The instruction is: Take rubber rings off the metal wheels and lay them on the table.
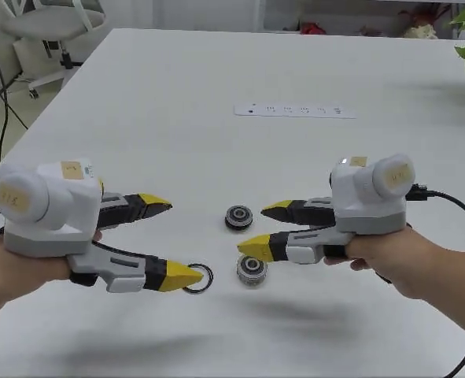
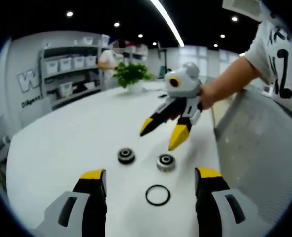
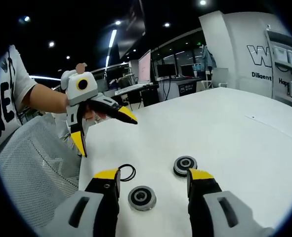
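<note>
left tongs (image 1: pixel 173 238) released and empty, the lower yellow tip just beside the loose rubber ring (image 1: pixel 198 277), which lies flat on the bench (image 1: pixel 216 157); right of the ring the near wheel (image 1: pixel 252 268) lies flat, hub up, its rim looking bare; the far wheel (image 1: pixel 238 217), also flat, looks darker and is likely still ringed; right tongs (image 1: pixel 263 227) released too, pointing left, tips just beside both wheels; so the right hand is nearer, the far wheel just beyond its upper tip.

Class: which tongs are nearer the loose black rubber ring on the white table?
Left. The left tongs have one yellow tip right beside the loose black rubber ring; the right tongs hang farther off, by the two round metal wheels.
</note>
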The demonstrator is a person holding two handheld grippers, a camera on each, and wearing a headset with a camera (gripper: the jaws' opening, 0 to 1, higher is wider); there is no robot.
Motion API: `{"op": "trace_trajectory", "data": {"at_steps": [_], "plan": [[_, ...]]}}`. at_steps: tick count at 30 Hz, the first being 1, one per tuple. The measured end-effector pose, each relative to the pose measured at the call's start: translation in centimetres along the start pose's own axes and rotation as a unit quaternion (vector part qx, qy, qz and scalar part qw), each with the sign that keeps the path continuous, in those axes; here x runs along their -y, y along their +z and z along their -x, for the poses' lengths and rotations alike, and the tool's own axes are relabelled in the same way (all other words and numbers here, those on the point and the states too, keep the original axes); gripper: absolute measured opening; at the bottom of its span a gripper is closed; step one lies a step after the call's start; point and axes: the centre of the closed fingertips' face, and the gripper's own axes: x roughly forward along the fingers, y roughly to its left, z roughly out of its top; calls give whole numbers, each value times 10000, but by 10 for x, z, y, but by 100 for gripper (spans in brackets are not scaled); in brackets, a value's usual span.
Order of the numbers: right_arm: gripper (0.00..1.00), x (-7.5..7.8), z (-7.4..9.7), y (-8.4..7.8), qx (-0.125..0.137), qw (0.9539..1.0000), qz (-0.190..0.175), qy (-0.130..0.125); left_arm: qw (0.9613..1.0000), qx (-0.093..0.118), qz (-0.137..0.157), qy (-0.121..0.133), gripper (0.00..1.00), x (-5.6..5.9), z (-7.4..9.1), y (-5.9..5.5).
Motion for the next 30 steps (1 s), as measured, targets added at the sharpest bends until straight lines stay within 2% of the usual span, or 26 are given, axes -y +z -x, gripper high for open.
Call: {"op": "trace_trajectory", "data": {"at_steps": [4, 9, 15, 24, 30], "plan": [[58, 3, 2, -2, -31, 10000, 9, -45, 10000, -31, -20, -30, 74, -3, -6, 0], [62, 8, 5, -3, 13, 9999, 44, -101, 10000, -51, 28, -19, 74, -10, -11, -1], [66, 20, 8, -8, -15, 9999, 30, -164, 9999, -78, 72, -30, 74, -16, -17, -2], [63, 38, 6, -11, -13, 9995, 41, -300, 9998, -141, 134, -57, 73, -26, -29, -3], [60, 46, 0, -15, -29, 9995, 45, -320, 9997, -133, 148, -115, 72, -27, -39, -2]]}}
